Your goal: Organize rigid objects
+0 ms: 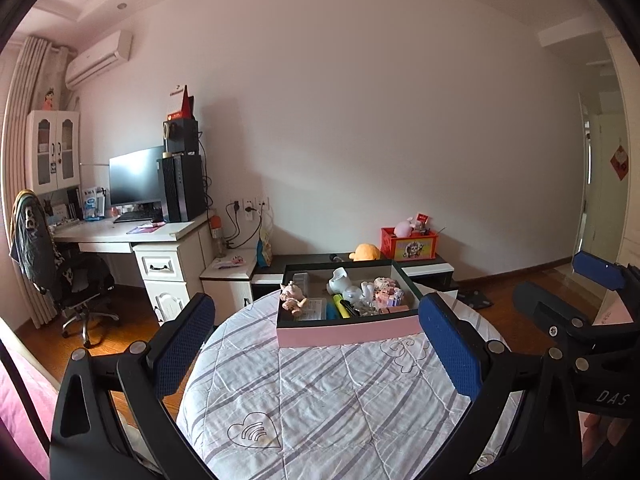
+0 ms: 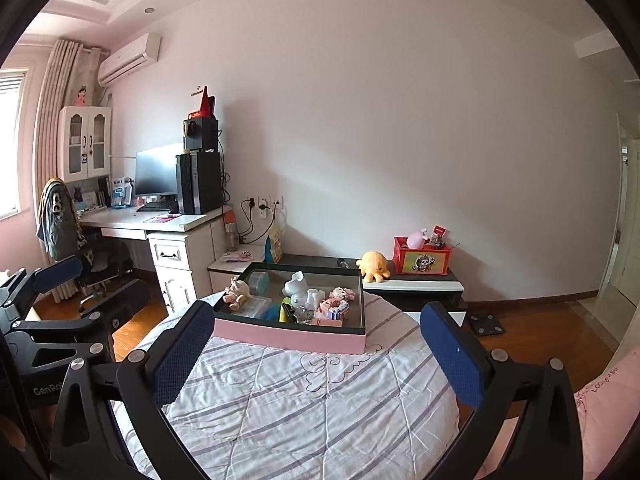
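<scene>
The pink-fronted box (image 1: pixel 347 330) of small rigid objects (image 1: pixel 344 294) sits at the far end of the bed (image 1: pixel 320 408), straight ahead of both grippers, its long side running across the view. The left gripper (image 1: pixel 316 344) and the right gripper (image 2: pixel 316 354) both hang well short of it with jaws released and empty. The box lies about equally near to each. Bare quilt between gives free room; the bed's far edge is just behind the box.
</scene>
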Demonstrator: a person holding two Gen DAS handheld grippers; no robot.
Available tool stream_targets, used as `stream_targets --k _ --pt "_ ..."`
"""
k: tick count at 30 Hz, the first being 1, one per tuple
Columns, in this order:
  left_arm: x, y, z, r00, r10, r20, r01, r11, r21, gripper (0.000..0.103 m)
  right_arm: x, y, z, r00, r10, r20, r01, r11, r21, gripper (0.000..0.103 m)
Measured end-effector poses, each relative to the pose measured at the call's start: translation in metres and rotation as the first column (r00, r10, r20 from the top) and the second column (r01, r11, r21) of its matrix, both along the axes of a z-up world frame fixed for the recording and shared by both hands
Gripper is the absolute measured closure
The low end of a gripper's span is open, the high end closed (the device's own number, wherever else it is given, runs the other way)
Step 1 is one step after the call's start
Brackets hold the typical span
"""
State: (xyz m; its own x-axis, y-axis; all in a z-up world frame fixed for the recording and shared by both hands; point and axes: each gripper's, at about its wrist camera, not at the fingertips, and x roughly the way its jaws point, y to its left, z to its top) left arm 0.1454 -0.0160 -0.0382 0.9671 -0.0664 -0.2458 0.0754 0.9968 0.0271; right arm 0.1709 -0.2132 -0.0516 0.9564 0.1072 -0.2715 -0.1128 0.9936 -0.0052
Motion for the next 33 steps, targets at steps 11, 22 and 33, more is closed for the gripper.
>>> stream_targets --k 11,22,33 --pt "-0.062 0.012 0.019 0.993 0.047 0.109 -0.047 0.999 -0.005 0.000 -0.065 0.011 0.016 0.997 0.025 0.079 -0.026 1.000 0.014 0.000" --pt "-0.086 0.018 0.026 0.989 0.064 0.134 -0.064 0.998 -0.005 0.000 -0.089 0.023 0.026 0.992 0.028 0.120 -0.028 1.000 -0.004 0.000" --pt "-0.097 0.014 0.030 0.982 0.074 0.171 -0.078 0.997 0.016 0.000 -0.099 0.018 0.028 0.989 0.030 0.144 -0.030 1.000 0.000 0.000"
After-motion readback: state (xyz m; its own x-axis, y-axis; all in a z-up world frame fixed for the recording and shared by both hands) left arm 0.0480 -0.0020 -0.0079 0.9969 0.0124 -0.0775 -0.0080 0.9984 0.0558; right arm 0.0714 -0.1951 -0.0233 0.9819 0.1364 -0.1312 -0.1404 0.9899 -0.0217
